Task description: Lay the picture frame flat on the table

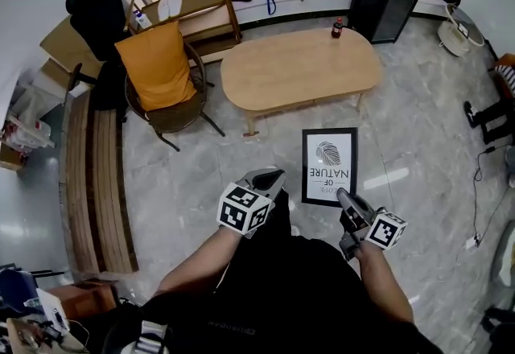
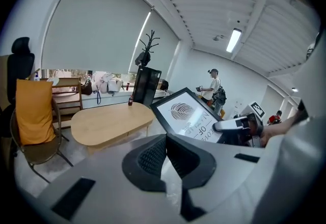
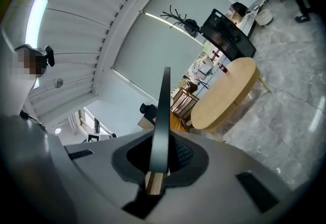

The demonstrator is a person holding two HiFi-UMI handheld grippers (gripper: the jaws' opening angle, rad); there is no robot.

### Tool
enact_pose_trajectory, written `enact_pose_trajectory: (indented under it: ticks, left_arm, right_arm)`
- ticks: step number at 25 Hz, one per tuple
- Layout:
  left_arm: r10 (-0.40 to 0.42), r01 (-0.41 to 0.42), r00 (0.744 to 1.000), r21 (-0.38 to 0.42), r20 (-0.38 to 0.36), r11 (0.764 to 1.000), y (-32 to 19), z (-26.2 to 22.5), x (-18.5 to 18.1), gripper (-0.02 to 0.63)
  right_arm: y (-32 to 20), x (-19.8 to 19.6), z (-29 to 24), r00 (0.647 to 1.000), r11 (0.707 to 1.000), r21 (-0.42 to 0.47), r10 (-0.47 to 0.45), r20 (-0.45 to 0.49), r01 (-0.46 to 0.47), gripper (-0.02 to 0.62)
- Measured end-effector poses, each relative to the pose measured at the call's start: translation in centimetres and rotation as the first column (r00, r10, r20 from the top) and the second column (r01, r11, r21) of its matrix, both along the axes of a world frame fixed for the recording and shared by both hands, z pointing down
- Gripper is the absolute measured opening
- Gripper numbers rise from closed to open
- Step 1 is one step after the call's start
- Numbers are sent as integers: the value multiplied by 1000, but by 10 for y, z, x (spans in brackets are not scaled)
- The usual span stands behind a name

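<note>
The black rectangular picture frame with a white leaf print hangs over the grey marble floor, near the oval light-wood table but short of it. Its long axis runs away from the person toward the table. The printed face is turned up and to the left, with the lettering upside down in the head view. The right gripper pinches the frame's thin edge at the near right corner, jaws clamped on it. The left gripper hovers just beside the frame's left side, its jaws pressed together on nothing. A small red bottle stands at the table's far end.
</note>
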State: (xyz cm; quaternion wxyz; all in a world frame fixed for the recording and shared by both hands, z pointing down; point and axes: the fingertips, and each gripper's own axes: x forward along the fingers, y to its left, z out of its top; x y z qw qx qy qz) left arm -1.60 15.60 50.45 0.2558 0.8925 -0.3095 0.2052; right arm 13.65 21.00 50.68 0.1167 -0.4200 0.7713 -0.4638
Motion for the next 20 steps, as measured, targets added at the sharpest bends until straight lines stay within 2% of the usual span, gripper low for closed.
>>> enact_pose_trajectory:
  ticks: [5, 12, 16, 20]
  left_arm:
    - [43, -43, 999, -27, -14, 999, -70, 15, 16, 5]
    - [69, -67, 996, 34, -51, 997, -215, -16, 29, 5]
    - [79, -76, 996, 67, -41, 995, -282, -25, 19, 5]
    - [61, -60, 998, 46, -21, 997, -335, -19, -4, 5]
  right_arm:
    - [-68, 13, 2, 999, 1000, -6, 23, -41, -23, 15]
    - [-186, 19, -16, 996, 999, -27, 27, -87, -30, 15]
    - [-247, 7, -18, 996, 999, -31, 32, -89, -34, 15]
    - [-308, 2, -14, 993, 997, -41, 56, -104, -60, 16]
